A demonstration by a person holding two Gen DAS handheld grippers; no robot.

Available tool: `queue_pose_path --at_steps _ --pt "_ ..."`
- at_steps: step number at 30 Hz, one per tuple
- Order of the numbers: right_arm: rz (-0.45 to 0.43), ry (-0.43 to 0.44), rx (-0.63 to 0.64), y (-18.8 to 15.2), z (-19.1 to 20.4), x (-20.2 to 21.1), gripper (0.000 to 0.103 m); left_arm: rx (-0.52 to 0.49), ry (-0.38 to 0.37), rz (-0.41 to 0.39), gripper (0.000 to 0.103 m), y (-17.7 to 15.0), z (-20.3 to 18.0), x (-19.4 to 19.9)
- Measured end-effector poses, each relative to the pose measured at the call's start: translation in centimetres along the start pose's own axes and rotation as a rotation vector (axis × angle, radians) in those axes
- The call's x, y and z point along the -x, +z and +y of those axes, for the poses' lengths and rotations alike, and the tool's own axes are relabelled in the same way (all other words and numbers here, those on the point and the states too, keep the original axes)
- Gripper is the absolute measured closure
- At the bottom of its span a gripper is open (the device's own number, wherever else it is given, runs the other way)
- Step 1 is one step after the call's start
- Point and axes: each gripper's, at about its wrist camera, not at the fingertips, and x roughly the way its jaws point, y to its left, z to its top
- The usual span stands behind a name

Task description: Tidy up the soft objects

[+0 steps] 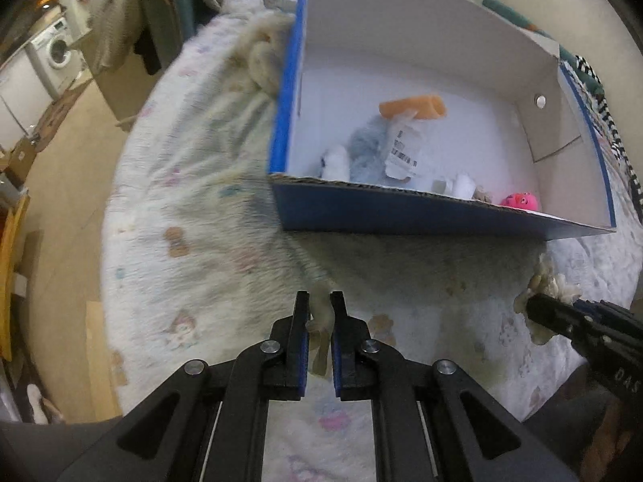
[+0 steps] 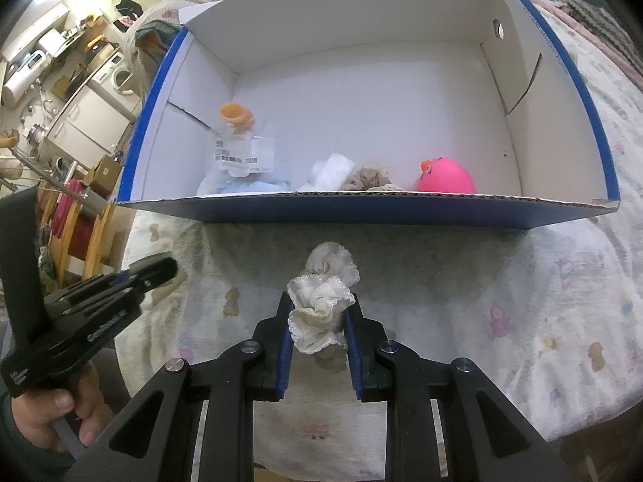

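A blue cardboard box (image 1: 402, 211) (image 2: 361, 211) with a white inside stands on a blanket-covered bed. Inside lie an orange foam roll (image 1: 414, 106) (image 2: 236, 114), a pale blue plush with a paper tag (image 1: 367, 150) (image 2: 245, 178), a white soft item (image 2: 333, 170), a beige soft item (image 2: 367, 178) and a pink squishy toy (image 1: 520, 201) (image 2: 444, 176). My left gripper (image 1: 319, 301) is shut on a thin beige fabric strip (image 1: 321, 321) in front of the box. My right gripper (image 2: 317, 309) is shut on a cream frilly scrunchie (image 2: 321, 309), also in the left wrist view (image 1: 550, 285).
The patterned blanket (image 1: 193, 241) (image 2: 522, 301) covers the bed around the box. A fluffy beige item (image 1: 261, 60) lies by the box's left wall. A washing machine (image 1: 56, 48) and cluttered shelves (image 2: 72, 217) stand beyond the bed's left edge.
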Motion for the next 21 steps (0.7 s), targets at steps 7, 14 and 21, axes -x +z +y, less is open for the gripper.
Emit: queue_pose_path --at_steps 7,14,21 --pt "-0.059 0.046 -0.006 -0.4 0.1 2.8 0.078 0.009 0.033 -0.075 0.095 -0.6 -1.1 2.7" --pt "-0.158 0.079 -0.018 -0.1 0.5 5.7 0.078 0.022 0.007 -0.157 0.095 0.4 -2.2 7.6" --pt "-0.245 0.107 -0.040 2.4 0.7 8.1 0.078 -0.026 -0.016 -0.246 0.095 3.3 -3.8 10.8"
